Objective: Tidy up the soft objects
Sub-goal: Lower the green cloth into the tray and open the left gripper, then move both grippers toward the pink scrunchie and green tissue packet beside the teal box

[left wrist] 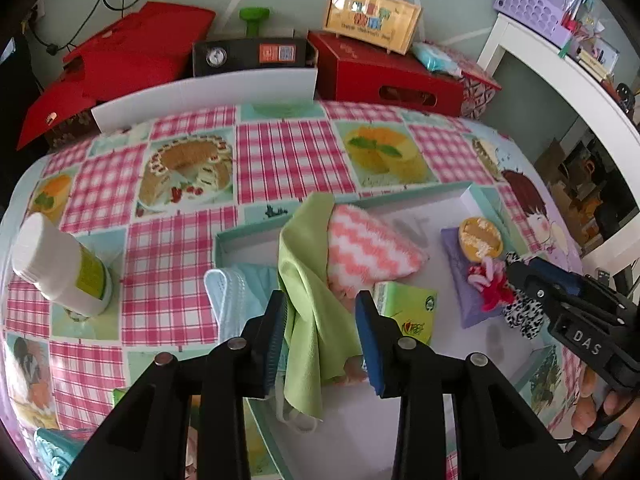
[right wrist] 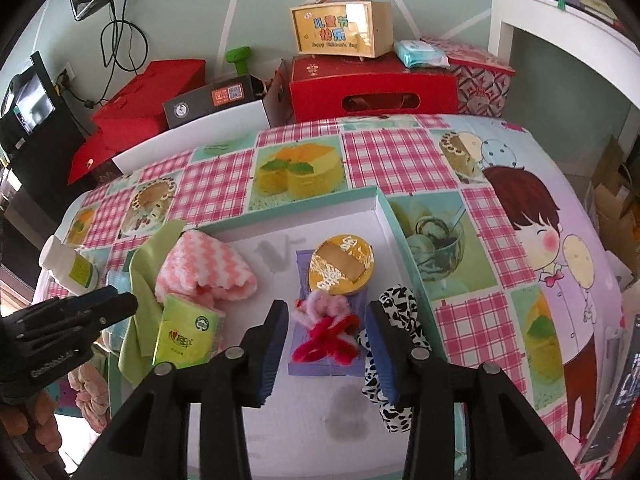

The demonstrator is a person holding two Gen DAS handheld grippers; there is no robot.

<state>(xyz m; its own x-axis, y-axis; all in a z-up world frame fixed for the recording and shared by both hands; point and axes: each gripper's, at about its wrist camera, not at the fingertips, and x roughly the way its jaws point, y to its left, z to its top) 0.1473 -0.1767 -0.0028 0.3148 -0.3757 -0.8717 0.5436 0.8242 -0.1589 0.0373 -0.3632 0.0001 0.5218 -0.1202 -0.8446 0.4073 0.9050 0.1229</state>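
On the checked tablecloth (left wrist: 280, 152), a white bottle (left wrist: 60, 268) lies near the left edge. The shallow tray (right wrist: 384, 208) holds, left to right: a green cloth (left wrist: 312, 320) draped over its left rim, a pink zigzag towel (left wrist: 368, 248), a green tissue pack (right wrist: 184, 332), and a lilac pouch (right wrist: 320, 356) bearing a gold-lidded tub (right wrist: 342, 266) and red-pink pipe cleaners (right wrist: 324, 332). The left gripper (left wrist: 320, 312) stands released astride the green cloth; the right gripper (right wrist: 328, 320) is unclenched over the pipe cleaners, a black-and-white scrunchie (right wrist: 396, 320) against its right finger.
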